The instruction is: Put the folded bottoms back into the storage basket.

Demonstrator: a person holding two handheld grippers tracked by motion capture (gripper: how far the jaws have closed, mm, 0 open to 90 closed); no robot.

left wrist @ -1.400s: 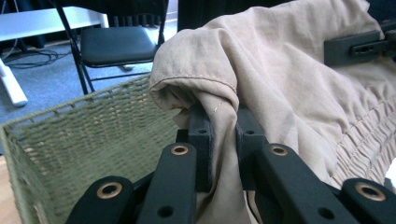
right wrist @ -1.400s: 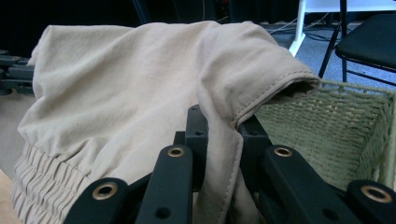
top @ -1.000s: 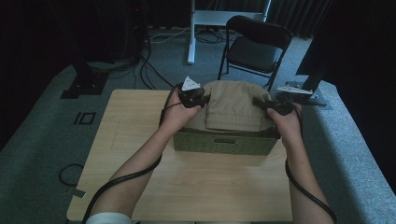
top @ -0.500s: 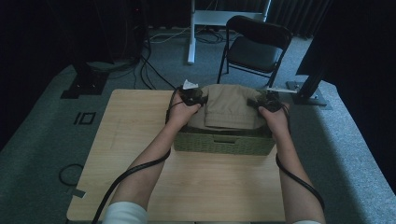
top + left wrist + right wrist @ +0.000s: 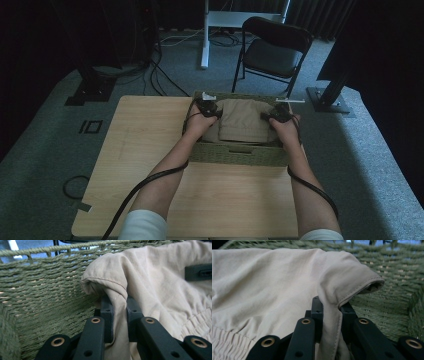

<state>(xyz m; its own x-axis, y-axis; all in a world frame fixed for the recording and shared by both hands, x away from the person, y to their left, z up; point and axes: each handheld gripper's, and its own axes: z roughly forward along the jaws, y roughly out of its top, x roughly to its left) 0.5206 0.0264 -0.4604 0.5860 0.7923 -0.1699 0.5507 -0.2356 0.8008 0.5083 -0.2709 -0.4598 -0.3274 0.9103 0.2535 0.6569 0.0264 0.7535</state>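
In the high view, your left gripper (image 5: 208, 107) and your right gripper (image 5: 278, 113) are both down inside the green woven basket (image 5: 235, 155), which stands on the wooden table (image 5: 150, 130). Between them lies the folded beige garment (image 5: 245, 120) — it is inside the basket, close to the far wall, and each gripper holds one of its side edges. A black folding chair (image 5: 272, 52) stands on the floor beyond the basket.

In the left gripper view, your left gripper (image 5: 119, 312) has its jaws pressed together on a hemmed fold of the beige garment (image 5: 155, 285); the cloth goes up between the pads and bulges over them. The inner wall of the basket (image 5: 45, 295) is just beside this fold.

In the right gripper view, your right gripper (image 5: 331, 312) pinches the other hemmed edge of the garment (image 5: 267, 282) in the same way — jaws tight on the cloth, the basket wall (image 5: 392, 290) just beside it.
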